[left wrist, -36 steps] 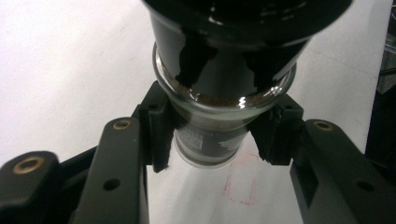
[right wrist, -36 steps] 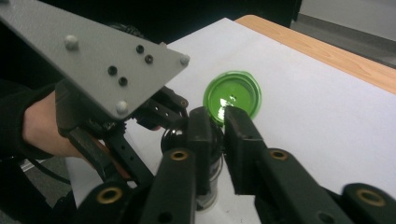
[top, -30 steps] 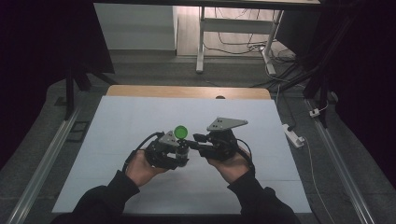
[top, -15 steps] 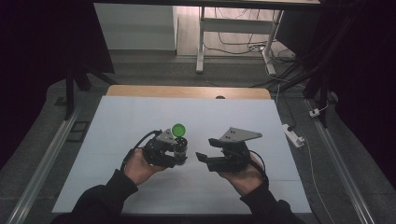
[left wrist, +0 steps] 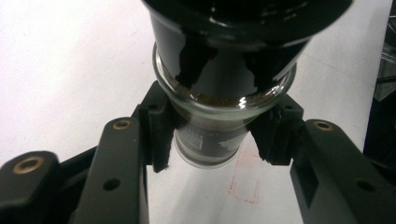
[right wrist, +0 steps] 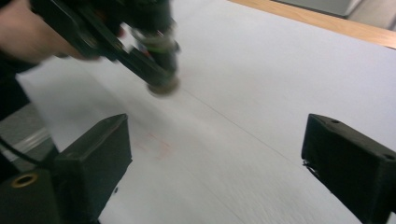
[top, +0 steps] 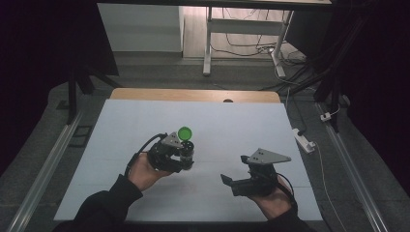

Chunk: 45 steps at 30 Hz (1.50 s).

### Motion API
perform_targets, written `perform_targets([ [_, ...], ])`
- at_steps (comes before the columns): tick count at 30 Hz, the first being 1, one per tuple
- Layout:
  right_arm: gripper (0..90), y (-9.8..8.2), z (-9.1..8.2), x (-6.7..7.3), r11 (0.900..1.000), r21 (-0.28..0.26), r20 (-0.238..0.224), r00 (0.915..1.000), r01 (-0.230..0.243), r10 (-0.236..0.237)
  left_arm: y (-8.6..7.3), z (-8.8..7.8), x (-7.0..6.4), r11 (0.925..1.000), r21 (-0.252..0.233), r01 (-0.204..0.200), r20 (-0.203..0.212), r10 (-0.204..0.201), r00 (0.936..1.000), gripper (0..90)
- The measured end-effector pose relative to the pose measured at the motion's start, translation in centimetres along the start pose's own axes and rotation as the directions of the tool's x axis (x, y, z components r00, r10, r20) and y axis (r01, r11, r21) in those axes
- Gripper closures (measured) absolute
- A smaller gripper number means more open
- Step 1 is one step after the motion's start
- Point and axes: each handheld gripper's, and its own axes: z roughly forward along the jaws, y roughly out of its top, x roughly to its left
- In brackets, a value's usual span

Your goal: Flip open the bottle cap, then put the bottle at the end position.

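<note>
Glass bottle [top: 187, 149] with green cap [top: 184, 133] stays clamped in the left gripper [top: 182, 157], near table [top: 121, 121] centre. The right gripper [top: 227, 180], at four o'clock from it, has just been opening its jaws with nothing between them. I judge a handover to the left finished; next the bottle needs a gentle, upright setting down.

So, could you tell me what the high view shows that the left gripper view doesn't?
High view alone: the bottle's green cap, the right gripper with its jaws apart and nothing between them, and the wooden table edge. Left gripper view alone: faint red marks on the sheet and the pads pressing the glass. Both: the left gripper clamping the dark bottle over the white sheet.
</note>
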Motion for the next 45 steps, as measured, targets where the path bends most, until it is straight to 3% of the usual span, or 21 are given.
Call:
perform_targets([
  [6,0.0,-2.1,-0.8,-1.0,1.000,0.020,0.053,0.9984,-0.024,0.023,0.1,-0.2,0.2,1.0000,-0.002,0.004,0.000,-0.004,1.0000,53.2],
  [15,0.0,-4.9,-2.4,-2.1,0.997,0.048,0.122,0.9907,-0.068,0.061,0.2,-0.4,0.3,0.9999,-0.009,0.010,-0.001,-0.010,1.0000,53.1],
  [23,0.0,-6.6,-3.0,-2.7,0.991,0.080,0.152,0.9837,-0.108,0.095,0.3,-0.6,0.4,0.9998,-0.016,0.011,-0.002,-0.011,0.9999,53.2],
  [33,0.0,-7.4,-3.7,-3.2,0.986,0.089,0.166,0.9781,-0.142,0.126,0.5,-0.9,1.1,0.9993,-0.029,0.025,-0.004,-0.026,0.9997,53.1],
  [45,0.0,-7.6,-3.7,-3.5,0.982,0.106,0.160,0.9772,-0.158,0.140,1.2,-0.7,1.9,0.9981,-0.049,0.037,-0.017,-0.038,0.9992,53.1],
])
